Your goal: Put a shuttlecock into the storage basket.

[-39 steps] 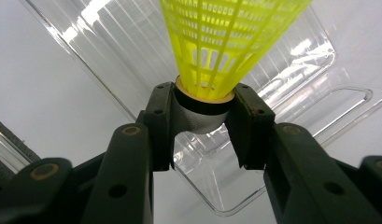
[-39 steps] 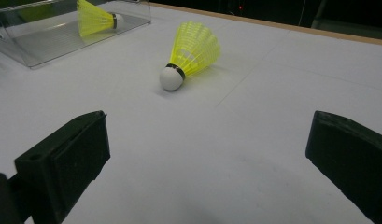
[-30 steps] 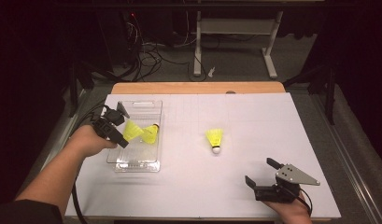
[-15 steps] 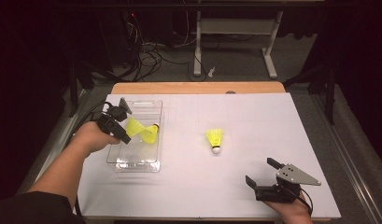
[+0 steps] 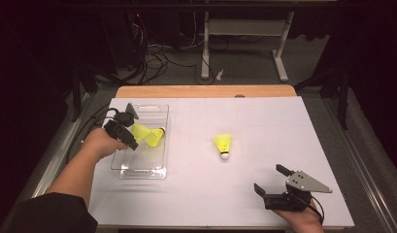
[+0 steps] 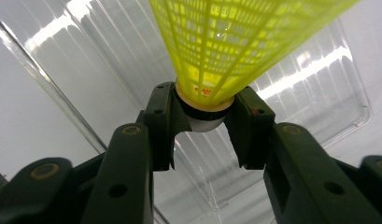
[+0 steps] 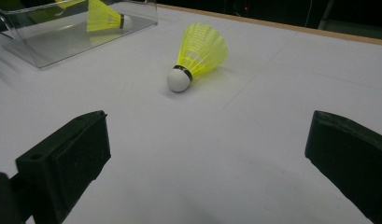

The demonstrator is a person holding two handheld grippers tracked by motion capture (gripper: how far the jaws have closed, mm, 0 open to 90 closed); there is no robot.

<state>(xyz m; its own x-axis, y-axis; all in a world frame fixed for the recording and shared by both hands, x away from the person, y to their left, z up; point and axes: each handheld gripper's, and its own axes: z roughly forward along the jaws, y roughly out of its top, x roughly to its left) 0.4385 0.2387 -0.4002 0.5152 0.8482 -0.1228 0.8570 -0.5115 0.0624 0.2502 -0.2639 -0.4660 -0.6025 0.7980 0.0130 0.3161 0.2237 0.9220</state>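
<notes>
My left gripper [image 5: 129, 134] hangs over a clear plastic tray [image 5: 157, 112] at the table's left, shut on the cork base of a yellow shuttlecock [image 5: 140, 131]. In the left gripper view the jaws clamp the cork [image 6: 205, 122] from both sides, and the yellow skirt [image 6: 240, 42] points away over the tray floor [image 6: 314, 79]. A second yellow shuttlecock [image 5: 155, 138] lies inside the tray. A third shuttlecock [image 5: 223, 144] lies on its side mid-table, its white cork [image 7: 178, 79] toward my right gripper [image 5: 270, 178], which rests open near the front edge, nothing between its jaws.
White paper [image 5: 264, 121] covers the table, with a wooden edge [image 5: 206, 91] at the far side. In the right gripper view the tray [image 7: 62, 44] stands at the upper left with a shuttlecock [image 7: 103, 19] in it. Cables and a desk frame stand on the dark floor beyond.
My left gripper has shifted slightly over the tray and sunk a little, still clamping the shuttlecock. The right gripper and the other shuttlecocks have stayed put.
</notes>
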